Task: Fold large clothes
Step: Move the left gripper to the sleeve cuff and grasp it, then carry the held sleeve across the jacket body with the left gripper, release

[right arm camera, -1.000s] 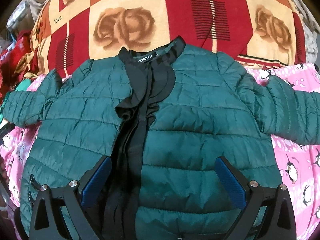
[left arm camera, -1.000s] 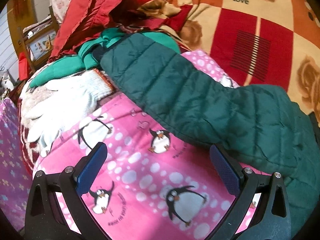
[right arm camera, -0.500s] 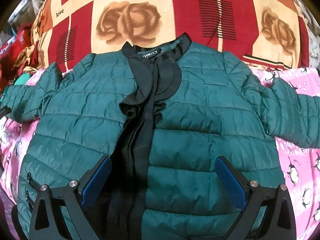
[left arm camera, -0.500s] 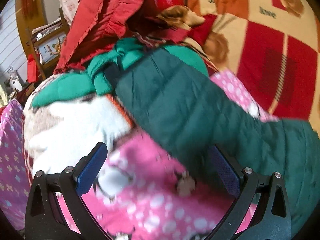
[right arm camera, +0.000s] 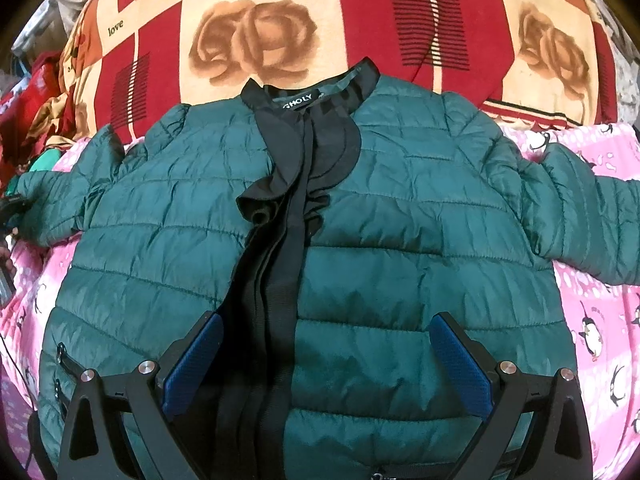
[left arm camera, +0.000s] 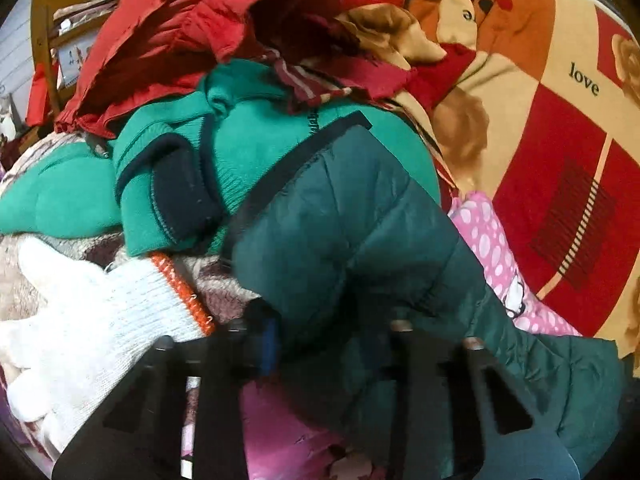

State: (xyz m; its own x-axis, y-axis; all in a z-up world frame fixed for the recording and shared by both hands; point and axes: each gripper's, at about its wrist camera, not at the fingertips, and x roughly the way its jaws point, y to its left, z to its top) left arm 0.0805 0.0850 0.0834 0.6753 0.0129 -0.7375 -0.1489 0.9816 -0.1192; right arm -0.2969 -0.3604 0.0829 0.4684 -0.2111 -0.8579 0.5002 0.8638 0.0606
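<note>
Since a second ago the left hand-held gripper [left arm camera: 332, 344] has been closing in on the jacket's sleeve [left arm camera: 360, 240], and its fingers are now pinching the dark green padded cloth near the cuff, though the view is blurred. A white glove [left arm camera: 92, 320] is lying just left of it, with a bright green sweater [left arm camera: 224, 148] and red clothes [left arm camera: 180, 28] piled ahead. The right hand-held gripper [right arm camera: 328, 364] is hovering wide open and holding nothing above the lower front of the jacket [right arm camera: 400, 220], which is lying spread face up on the bed, collar far from the gripper, on a pink penguin sheet [right arm camera: 600, 320] and a red rose blanket [right arm camera: 360, 12]
</note>
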